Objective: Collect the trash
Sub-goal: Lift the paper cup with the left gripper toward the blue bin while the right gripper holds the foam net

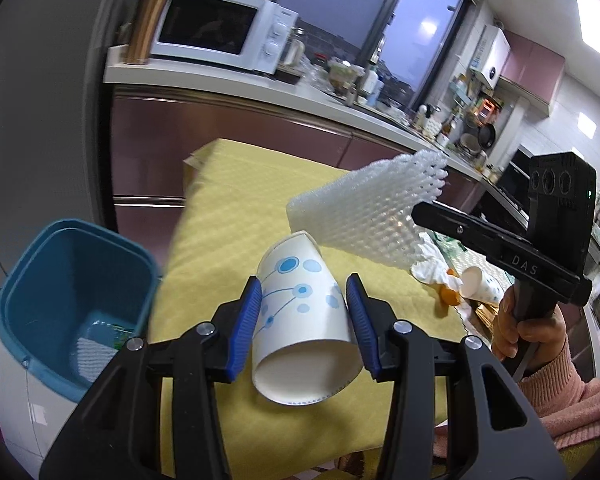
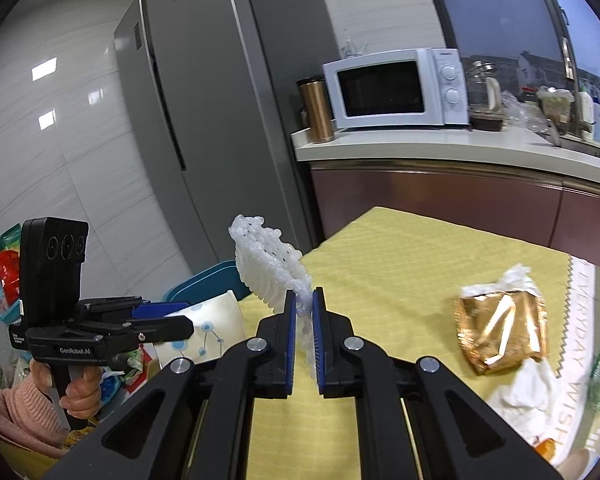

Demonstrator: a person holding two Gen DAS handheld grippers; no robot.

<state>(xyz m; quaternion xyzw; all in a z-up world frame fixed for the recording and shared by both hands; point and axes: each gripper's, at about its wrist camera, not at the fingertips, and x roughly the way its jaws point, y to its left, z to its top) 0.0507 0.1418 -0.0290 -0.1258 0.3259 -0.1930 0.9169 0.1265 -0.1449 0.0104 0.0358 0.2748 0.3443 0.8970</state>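
Observation:
My left gripper (image 1: pixel 305 292) is shut on a white paper cup with blue dots (image 1: pixel 300 320), held above the yellow table (image 1: pixel 228 216), its open mouth toward the camera. The cup also shows in the right wrist view (image 2: pixel 204 338), held by the left gripper (image 2: pixel 180 320). My right gripper (image 2: pixel 304 304) is shut on a white foam net sleeve (image 2: pixel 268 264), held up above the table edge. The sleeve (image 1: pixel 364 208) hangs above the cup in the left wrist view. A blue trash bin (image 1: pixel 72 304) stands on the floor left of the table, with some trash inside.
A gold foil wrapper (image 2: pixel 500 328), white crumpled tissue (image 2: pixel 528 392) and orange peel (image 2: pixel 546 448) lie on the table. Another paper cup (image 1: pixel 480 282) lies on its side at the right. A counter with a microwave (image 2: pixel 396 88) and a fridge (image 2: pixel 204 120) stand behind.

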